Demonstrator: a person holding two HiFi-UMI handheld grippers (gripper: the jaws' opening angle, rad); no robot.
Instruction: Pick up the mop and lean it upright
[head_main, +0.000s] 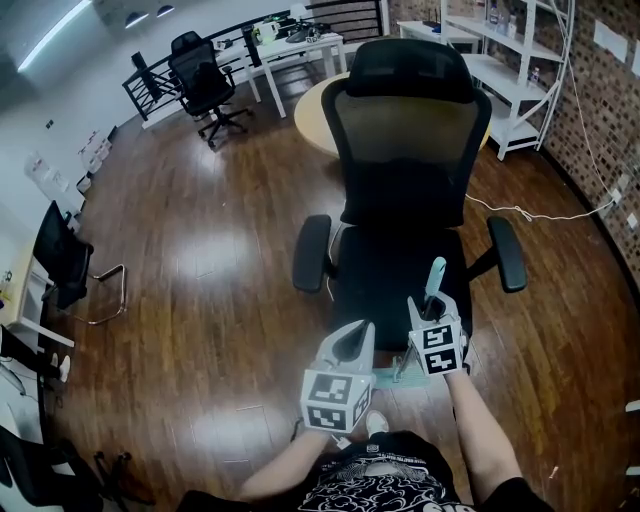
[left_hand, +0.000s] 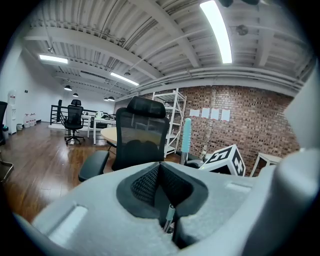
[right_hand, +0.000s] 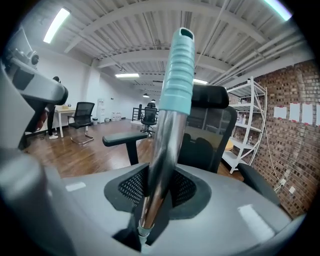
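The mop handle (right_hand: 167, 135) is a shiny metal pole with a ribbed teal grip (right_hand: 179, 75) at its top. It stands nearly upright, and my right gripper (right_hand: 159, 180) is shut on the pole below the grip. In the head view the teal grip (head_main: 437, 272) rises above my right gripper (head_main: 432, 312), in front of the office chair's seat (head_main: 385, 275). My left gripper (head_main: 352, 342) hovers just left of it, its jaws together on nothing (left_hand: 160, 167). The teal grip (left_hand: 186, 134) shows to that gripper's right. The mop's head is hidden.
A black office chair (head_main: 410, 170) stands directly ahead, armrests out to both sides. Behind it are a round wooden table (head_main: 318, 112) and white shelving (head_main: 520, 70) by the brick wall. A white cable (head_main: 530, 213) lies on the wooden floor at right. More chairs and desks (head_main: 205, 85) stand far left.
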